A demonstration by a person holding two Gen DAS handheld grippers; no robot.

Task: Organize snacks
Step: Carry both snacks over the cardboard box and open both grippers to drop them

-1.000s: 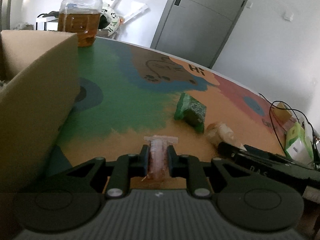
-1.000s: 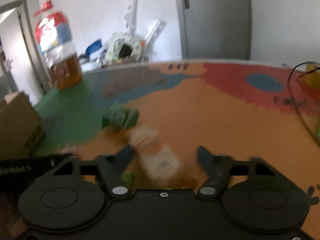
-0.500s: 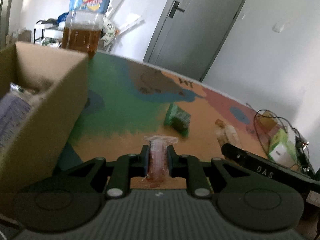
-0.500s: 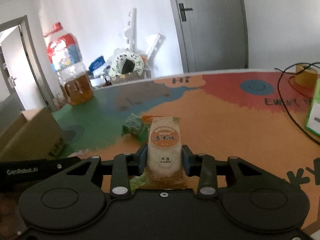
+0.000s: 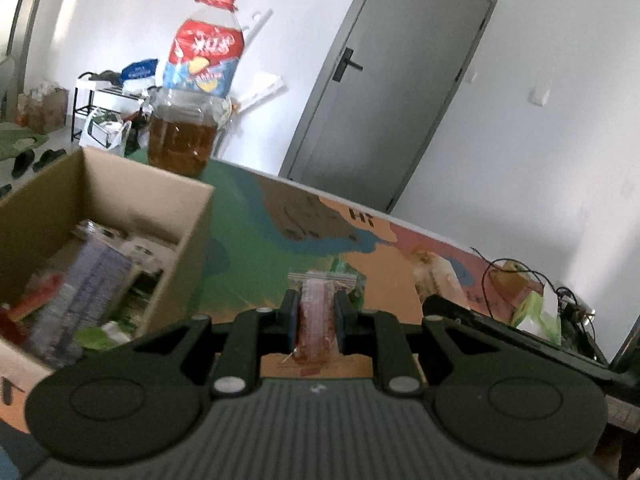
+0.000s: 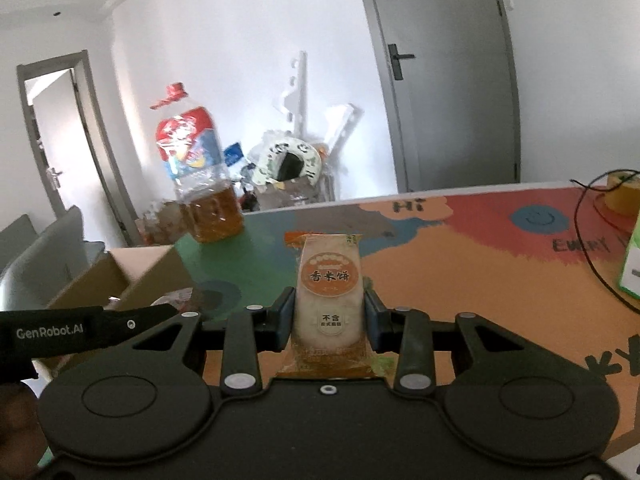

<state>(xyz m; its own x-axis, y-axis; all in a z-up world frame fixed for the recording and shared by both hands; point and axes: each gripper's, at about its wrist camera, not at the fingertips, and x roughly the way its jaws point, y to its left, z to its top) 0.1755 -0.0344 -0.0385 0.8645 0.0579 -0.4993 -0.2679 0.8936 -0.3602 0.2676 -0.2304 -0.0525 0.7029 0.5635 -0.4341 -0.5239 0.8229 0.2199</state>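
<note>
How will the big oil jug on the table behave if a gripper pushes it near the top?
The oil jug is tall and looks under half full, so probably bottom-heavy; likely slides or rocks. Its clear plastic walls probably flex.

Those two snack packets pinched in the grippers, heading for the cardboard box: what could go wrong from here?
1. The left gripper pinches only a thin strip of the small reddish packet; it might slip out.
2. The rice cracker packet stands tall above the right gripper and could tip or twist when released.
3. The cardboard box already looks crowded, and the big oil bottle stands just behind it, so a careless swing might knock it.
</note>
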